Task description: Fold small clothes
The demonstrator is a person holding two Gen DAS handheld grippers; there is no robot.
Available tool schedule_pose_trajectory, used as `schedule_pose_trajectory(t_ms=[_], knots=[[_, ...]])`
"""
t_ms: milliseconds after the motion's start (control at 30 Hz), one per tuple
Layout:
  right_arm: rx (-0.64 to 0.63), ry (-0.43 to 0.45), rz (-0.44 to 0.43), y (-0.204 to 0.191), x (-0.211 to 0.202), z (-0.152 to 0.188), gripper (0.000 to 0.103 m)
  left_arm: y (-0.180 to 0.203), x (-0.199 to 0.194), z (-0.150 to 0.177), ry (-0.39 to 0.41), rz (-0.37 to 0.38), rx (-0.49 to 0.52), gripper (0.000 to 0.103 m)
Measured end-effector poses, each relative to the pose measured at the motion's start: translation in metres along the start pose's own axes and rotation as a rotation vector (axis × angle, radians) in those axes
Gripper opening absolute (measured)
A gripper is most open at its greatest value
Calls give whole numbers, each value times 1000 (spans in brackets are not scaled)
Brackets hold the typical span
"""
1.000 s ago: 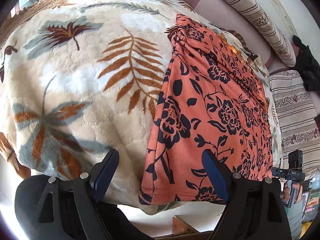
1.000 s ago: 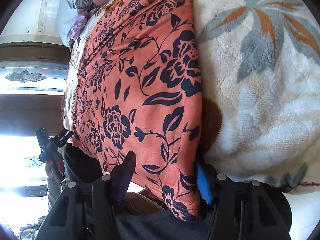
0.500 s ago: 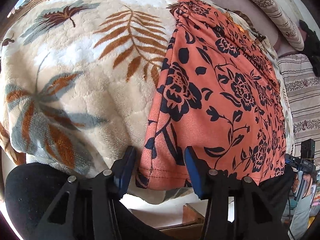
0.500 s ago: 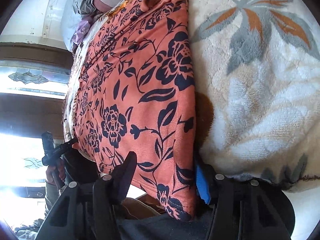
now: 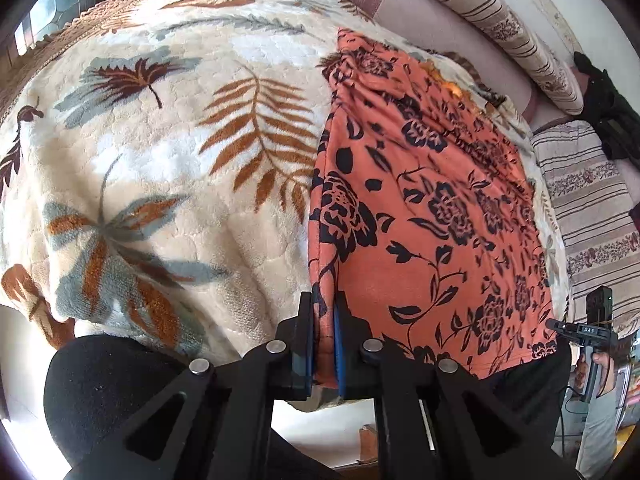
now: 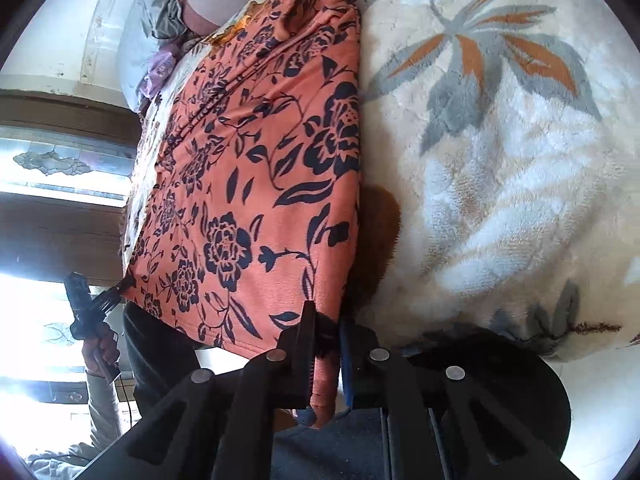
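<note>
An orange garment with a dark floral print [image 5: 432, 208] lies flat on a cream blanket with a leaf pattern [image 5: 168, 168]. My left gripper [image 5: 323, 312] is shut on the garment's near left hem corner at the bed's front edge. In the right wrist view the same garment [image 6: 256, 168] runs away from me, and my right gripper [image 6: 326, 320] is shut on its near right hem corner. Each gripper also shows small in the other's view, the right one at the far hem corner [image 5: 592, 328], the left one at the other corner [image 6: 92, 304].
Striped pillows [image 5: 500, 28] and striped bedding [image 5: 592, 216] lie behind and right of the garment. A purple and grey bundle of cloth [image 6: 160, 60] lies at the head of the bed. A window [image 6: 60, 160] is on the left in the right wrist view. The bed's front edge drops off just below both grippers.
Both grippers were open around the garment's near hem corners. They have closed onto the cloth, the left one narrowing first, and now both pinch the hem.
</note>
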State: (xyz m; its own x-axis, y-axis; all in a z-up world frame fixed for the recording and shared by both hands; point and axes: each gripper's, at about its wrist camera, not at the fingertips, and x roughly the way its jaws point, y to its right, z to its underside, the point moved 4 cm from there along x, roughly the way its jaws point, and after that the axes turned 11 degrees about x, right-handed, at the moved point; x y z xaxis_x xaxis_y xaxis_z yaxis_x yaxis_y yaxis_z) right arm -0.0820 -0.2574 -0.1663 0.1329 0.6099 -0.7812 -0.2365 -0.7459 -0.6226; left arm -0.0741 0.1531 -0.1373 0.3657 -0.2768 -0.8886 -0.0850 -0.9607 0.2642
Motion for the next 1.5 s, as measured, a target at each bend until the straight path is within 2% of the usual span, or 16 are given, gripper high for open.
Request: schedule_pose_trajectory(t_ms=[100,200,267,300,333,367,533,667,833,1033,1133,1267,1367,1400,1433,1500], knots=[[32,-11,33,2,5,-5,15,0,14,4,-30,-12,-18,9],[14,-39,49,-1,13,-5,28,0,16,1,-13,-22,-19,31],[29,-40,40,0,15,-6,28,-2,18,-1,-21,-32,-18,30],[32,-38,38,0,14,-6,25,-2,18,-1,-24,-34,-13,8],[33,-30,49,0,12,-6,13,-2,16,-1,-20,-31,-4,5],[35,-25,38,0,9,-4,6,-1,10,-2,0,-30,0,5],[88,43,-157,-9,-21,3,6,2,-24,-12,108,40,-25,5],[125,32,-158,2,-10,4,6,-9,6,0,-12,-11,-37,5],[95,38,-173,-14,-19,-2,6,-3,1,-8,25,5,-37,5],[151,10,-182,-10,-5,-9,6,-7,11,-17,-50,22,-43,5],[138,52,-280,-37,-25,-37,6,8,-17,-68,27,109,-17,5],[76,186,-401,-91,-65,-125,6,30,-61,-188,211,212,24,5],[126,342,-447,-109,-82,-209,6,25,-49,-270,342,170,-2,9],[163,361,-437,-107,-76,-235,8,19,-33,-289,358,151,-30,17],[176,372,-382,-103,-64,-258,11,12,-10,-305,349,123,-41,52],[217,373,-259,-85,-27,-290,45,-7,49,-320,263,12,-83,93]])
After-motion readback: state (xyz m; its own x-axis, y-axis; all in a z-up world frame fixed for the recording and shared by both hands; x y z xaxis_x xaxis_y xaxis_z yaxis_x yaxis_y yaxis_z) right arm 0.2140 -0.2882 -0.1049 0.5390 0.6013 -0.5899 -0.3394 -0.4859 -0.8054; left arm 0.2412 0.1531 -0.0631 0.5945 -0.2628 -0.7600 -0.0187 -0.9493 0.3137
